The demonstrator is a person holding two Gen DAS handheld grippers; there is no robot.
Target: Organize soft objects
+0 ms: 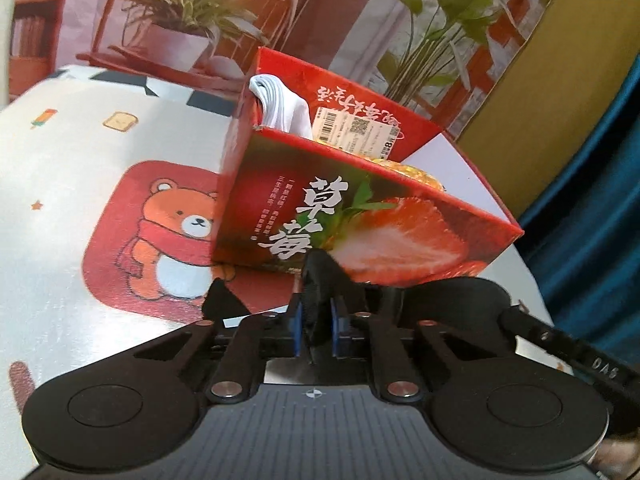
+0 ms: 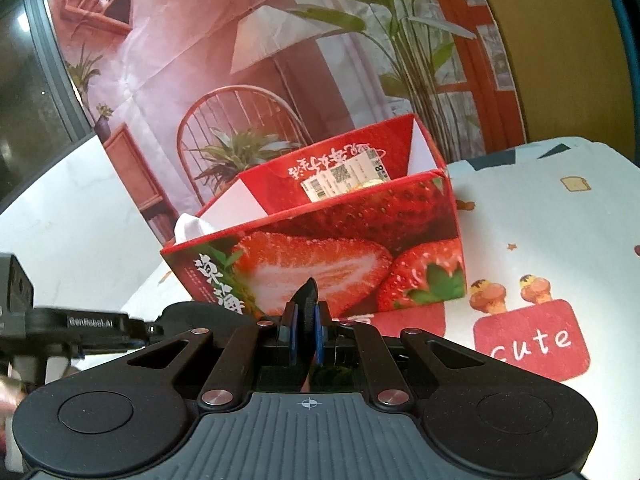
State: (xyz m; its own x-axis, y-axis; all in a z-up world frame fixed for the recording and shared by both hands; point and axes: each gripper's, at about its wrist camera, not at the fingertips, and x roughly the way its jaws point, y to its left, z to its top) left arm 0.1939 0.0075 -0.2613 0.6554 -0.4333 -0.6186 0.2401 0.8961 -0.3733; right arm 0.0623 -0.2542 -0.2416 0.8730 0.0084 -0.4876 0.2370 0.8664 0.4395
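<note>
A red strawberry-print cardboard box stands open-topped on the table, also seen in the right wrist view as the box. A white folded cloth pokes up from one corner of it; the right wrist view shows the same cloth at the box's left corner. Something yellow lies inside behind the near wall. My left gripper is shut in front of the box with nothing between its fingers. My right gripper is shut and empty, also just short of the box's near wall.
A tablecloth with a bear and small cartoon prints covers the round table; its "cute" patch lies right of my right gripper. A printed backdrop of a room with plants stands behind the box. The left gripper's body shows at the left edge.
</note>
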